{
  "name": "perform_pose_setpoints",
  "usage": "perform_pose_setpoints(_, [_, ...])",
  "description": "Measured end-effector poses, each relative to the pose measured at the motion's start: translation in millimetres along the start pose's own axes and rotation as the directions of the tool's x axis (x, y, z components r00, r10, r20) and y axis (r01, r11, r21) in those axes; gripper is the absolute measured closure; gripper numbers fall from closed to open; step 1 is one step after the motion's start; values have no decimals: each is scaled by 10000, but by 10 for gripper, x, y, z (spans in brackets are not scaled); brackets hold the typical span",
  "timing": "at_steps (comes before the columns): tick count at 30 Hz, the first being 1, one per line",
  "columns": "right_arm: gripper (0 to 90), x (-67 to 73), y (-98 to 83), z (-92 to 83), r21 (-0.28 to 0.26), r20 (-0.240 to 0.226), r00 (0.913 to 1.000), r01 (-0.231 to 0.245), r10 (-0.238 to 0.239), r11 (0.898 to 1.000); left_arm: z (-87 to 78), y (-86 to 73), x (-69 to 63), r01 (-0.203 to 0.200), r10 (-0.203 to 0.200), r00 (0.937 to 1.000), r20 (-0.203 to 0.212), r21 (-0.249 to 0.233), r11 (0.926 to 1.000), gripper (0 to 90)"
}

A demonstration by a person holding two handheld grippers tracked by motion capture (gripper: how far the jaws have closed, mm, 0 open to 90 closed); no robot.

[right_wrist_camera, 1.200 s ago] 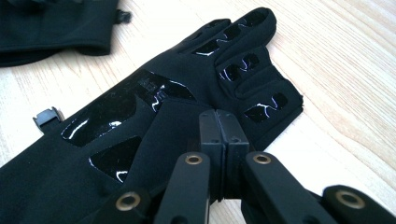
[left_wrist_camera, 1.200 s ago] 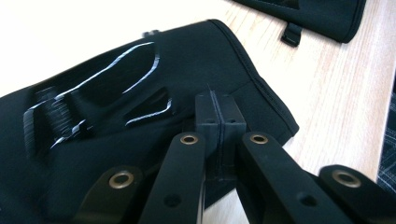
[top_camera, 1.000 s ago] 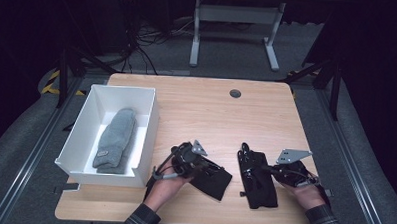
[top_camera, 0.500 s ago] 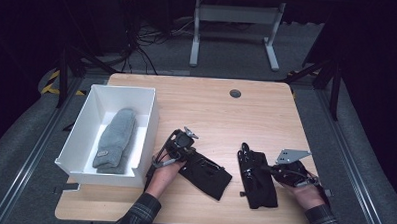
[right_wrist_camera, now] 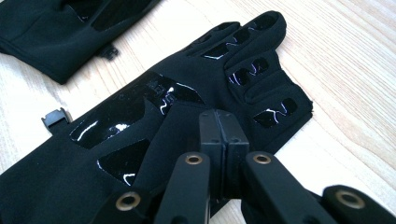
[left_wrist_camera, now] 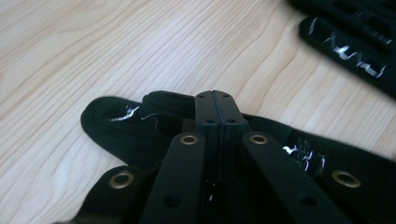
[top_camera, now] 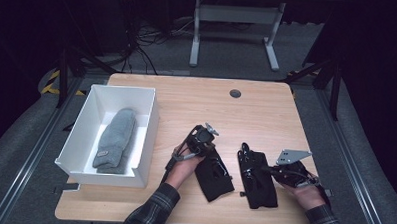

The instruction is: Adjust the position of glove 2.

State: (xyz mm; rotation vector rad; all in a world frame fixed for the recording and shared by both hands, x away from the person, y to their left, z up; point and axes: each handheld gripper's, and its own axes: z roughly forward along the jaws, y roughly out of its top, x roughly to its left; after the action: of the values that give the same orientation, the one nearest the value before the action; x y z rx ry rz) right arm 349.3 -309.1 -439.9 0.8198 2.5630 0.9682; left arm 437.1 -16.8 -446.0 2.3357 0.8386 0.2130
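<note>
Pale wood grain runs across the table (top_camera: 267,104), which stands in a dark room with a metal frame and cables behind it.

Nearest the person, two black gloves lie flat and just apart. The right gripper (top_camera: 270,169) rests on the right-hand glove (top_camera: 258,180); in the right gripper view its jaws are pressed together over the palm, and whether any cloth is pinched between them cannot be told. The left gripper (top_camera: 211,148) sits at the upper end of the left-hand glove (top_camera: 214,175), jaws likewise closed tight, tips over the dark fabric (left_wrist_camera: 140,126).

Both gloves look light, soft and floppy, with glossy grip patches that may be slightly tacky. They should drape when lifted, so a pinch at the cuff or across a doubled fold would likely hold better than one on a single fingertip.

Farther left stands a white box (top_camera: 145,121) holding a grey knitted mitten (top_camera: 114,139).

Compared with a second ago, the left hand has slid leftward along its glove and the glove's upper end has shifted with it; the right hand has kept its place.
</note>
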Motion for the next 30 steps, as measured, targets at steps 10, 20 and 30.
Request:
perform_pose_setpoints(10, [900, -30, -93, -58, 190, -38, 9999, -93, 94, 9998, -183, -22, -160, -317, 333, 9987, 381, -410, 9987, 900])
perform_pose_setpoints(20, [900, -82, -209, -114, 343, 63, 9991, -413, 411, 9986, -537, -636, -72, 640, -625, 9971, 444, -339, 9974, 730])
perform_pose_setpoints(30, [900, -115, -238, -108, 614, 162, 9988, -473, 464, 9970, -424, -666, -79, 868, -869, 9947, 557, 37, 9962, 621])
